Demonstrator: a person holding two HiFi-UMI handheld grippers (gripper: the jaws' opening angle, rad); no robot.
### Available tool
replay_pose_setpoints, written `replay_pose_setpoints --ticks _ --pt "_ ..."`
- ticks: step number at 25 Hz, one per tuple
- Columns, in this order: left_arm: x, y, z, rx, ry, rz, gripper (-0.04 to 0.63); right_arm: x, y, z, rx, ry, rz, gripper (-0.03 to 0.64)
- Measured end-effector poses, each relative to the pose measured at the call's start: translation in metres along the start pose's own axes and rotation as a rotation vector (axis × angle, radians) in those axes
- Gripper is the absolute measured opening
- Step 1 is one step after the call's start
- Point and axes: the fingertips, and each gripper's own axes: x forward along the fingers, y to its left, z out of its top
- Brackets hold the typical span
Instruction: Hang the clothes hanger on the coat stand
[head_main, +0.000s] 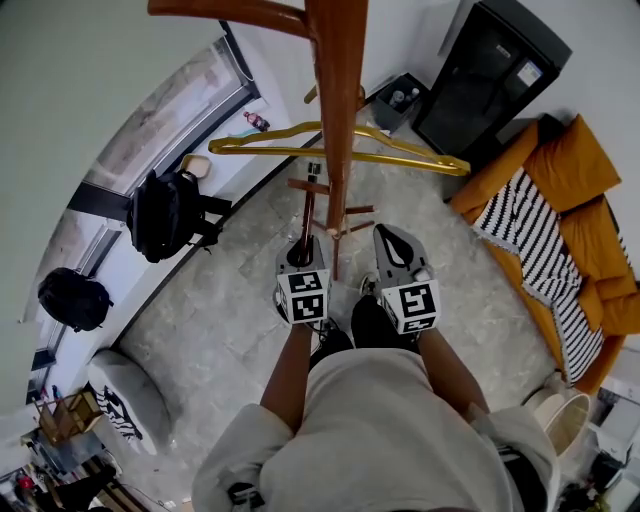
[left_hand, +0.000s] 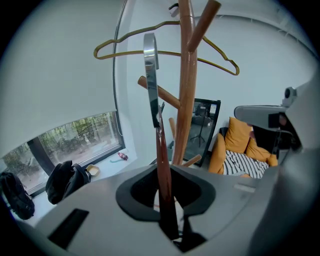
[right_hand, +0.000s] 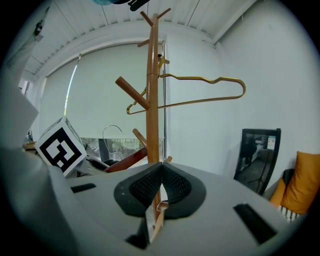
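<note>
The wooden coat stand (head_main: 338, 100) rises straight ahead, with angled pegs up its pole (left_hand: 186, 100). A gold wire hanger (head_main: 400, 148) hangs from it high up, also seen in the left gripper view (left_hand: 220, 57) and the right gripper view (right_hand: 210, 80). My left gripper (head_main: 300, 250) is shut on a dark red-brown wooden hanger (left_hand: 161, 150), whose chrome hook (left_hand: 150, 55) stands up just left of the pole. My right gripper (head_main: 388, 240) is beside it on the right. Its pads (right_hand: 172, 182) meet with nothing held, and it points at the pole (right_hand: 152, 90).
Two black backpacks (head_main: 165, 212) (head_main: 72, 298) lie on the window ledge at left. An orange sofa with a striped blanket (head_main: 560, 200) stands at right and a black cabinet (head_main: 490, 70) behind the stand. A white stool (head_main: 125, 400) sits at lower left.
</note>
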Motion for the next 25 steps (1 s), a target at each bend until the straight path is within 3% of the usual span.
replay_pose_setpoints --ticks 25 --pt "0.060 -0.011 0.031 0.060 0.031 -0.020 0.061 0.033 -0.027 -0.010 0.043 0.030 0.013 0.005"
